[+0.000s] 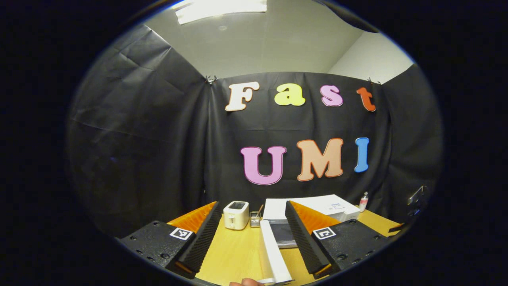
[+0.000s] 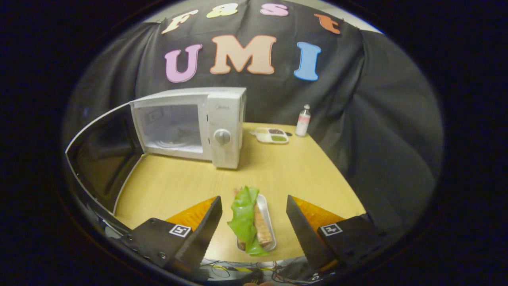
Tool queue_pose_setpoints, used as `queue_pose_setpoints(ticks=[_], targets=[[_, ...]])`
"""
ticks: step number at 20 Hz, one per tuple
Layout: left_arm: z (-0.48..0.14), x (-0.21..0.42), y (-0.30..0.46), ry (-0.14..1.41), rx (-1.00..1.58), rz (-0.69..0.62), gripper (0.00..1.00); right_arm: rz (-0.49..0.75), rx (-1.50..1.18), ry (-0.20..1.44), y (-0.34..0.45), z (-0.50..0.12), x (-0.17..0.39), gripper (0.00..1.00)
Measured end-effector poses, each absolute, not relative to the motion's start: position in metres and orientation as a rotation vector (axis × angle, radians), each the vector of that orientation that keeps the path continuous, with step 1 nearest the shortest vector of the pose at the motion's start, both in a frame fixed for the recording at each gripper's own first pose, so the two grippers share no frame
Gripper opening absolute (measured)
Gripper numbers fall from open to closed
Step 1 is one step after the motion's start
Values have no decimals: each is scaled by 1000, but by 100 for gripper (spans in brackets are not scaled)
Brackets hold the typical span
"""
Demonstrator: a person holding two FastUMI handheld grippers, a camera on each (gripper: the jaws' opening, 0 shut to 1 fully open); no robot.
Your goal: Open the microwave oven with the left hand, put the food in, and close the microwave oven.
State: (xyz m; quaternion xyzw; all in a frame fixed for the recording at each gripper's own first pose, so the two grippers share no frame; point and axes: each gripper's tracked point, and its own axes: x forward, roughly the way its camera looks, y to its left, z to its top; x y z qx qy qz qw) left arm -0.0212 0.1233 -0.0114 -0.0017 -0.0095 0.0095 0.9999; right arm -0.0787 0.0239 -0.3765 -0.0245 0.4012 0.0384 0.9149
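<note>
- The microwave stands at the back left of the tabletop, and its door is already swung wide toward the left edge, leaving the cavity bare and ready.
- The food, a roll wrapped in a green leaf on a small tray, lies at the front edge of the tabletop, well apart from the microwave.
- The right gripper hovers with its fingers spread wide, one either side of the tray, gripping nothing.
- The left gripper is likewise wide open and holds nothing; in the left gripper view the edge of the open door shows between its fingers, though whether it touches either one I cannot tell.
- Likely next step: closing on the tray and carrying it into the cavity.
- Risk: the tray rim is thin and shallow, so a pinch set too high could catch only the leaf and drag the food off.
- Risk: a tilted lift could let the roll slide out of the tray.
- Risk: the open door reaches toward the front left edge, so a careless swing of either arm could knock it partly shut or bump the tray against the frame.
- A toaster, a bottle and a small dish sit along the back edge, out of the path.
</note>
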Motion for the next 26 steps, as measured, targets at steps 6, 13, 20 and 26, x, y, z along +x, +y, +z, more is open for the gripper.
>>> queue_pose_setpoints(ticks=[6,13,20,26], targets=[[-20,-21,99,18,-85,-15,92,80,-19,930,20,-416,-89,96],[-34,-26,104,59,-102,-3,92,126,-22,1001,35,-430,-95,55],[-38,-34,101,66,-112,-40,92,124,-111,992,34,-426,-91,33],[-40,-32,104,53,-83,-73,94,77,-59,950,30,-406,-81,38]])
